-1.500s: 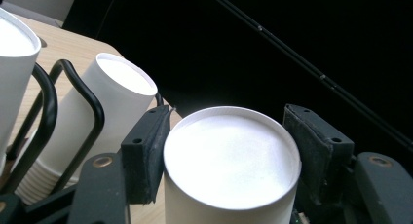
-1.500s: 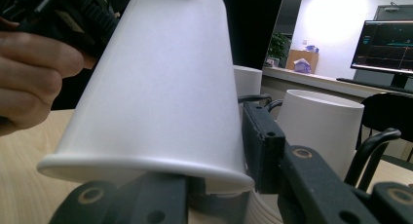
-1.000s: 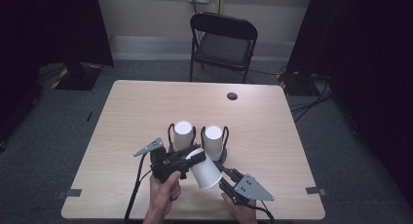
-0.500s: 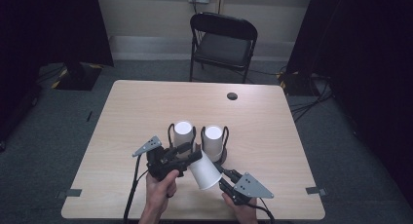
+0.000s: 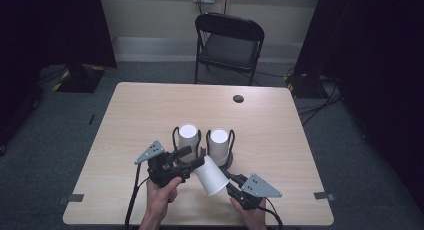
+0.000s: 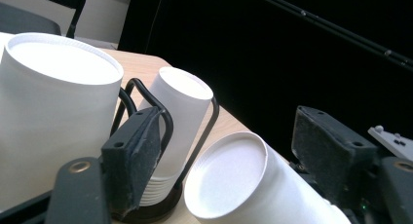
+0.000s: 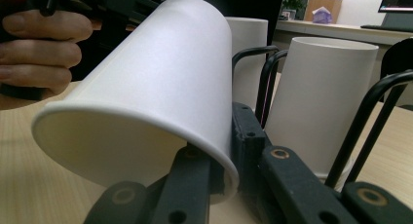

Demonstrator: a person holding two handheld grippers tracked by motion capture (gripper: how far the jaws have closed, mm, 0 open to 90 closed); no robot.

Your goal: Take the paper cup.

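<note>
Above a light wooden table (image 5: 150, 115), we hold a single white paper cup (image 5: 211, 175) tilted on its side near the table's near edge, its closed base toward the left and its open mouth toward the near right. Our right gripper (image 5: 231, 181) has its jaws pressed together on the cup's rim, one jaw inside the mouth and one outside, as the right gripper view shows (image 7: 221, 170). Our left gripper (image 5: 192, 159) sits at the cup's base end; its jaws have just been opening, and in the left gripper view (image 6: 221, 156) they stand apart with the cup's base (image 6: 229, 173) between them, the pads clear of it.

Just beyond the cup, two black wire holders stand side by side, each with a stack of upturned white cups: the left stack (image 5: 188, 140) and the right stack (image 5: 219, 144). A small dark round grommet (image 5: 238, 98) lies far across the table, and a black folding chair (image 5: 227, 42) stands past the far edge.
</note>
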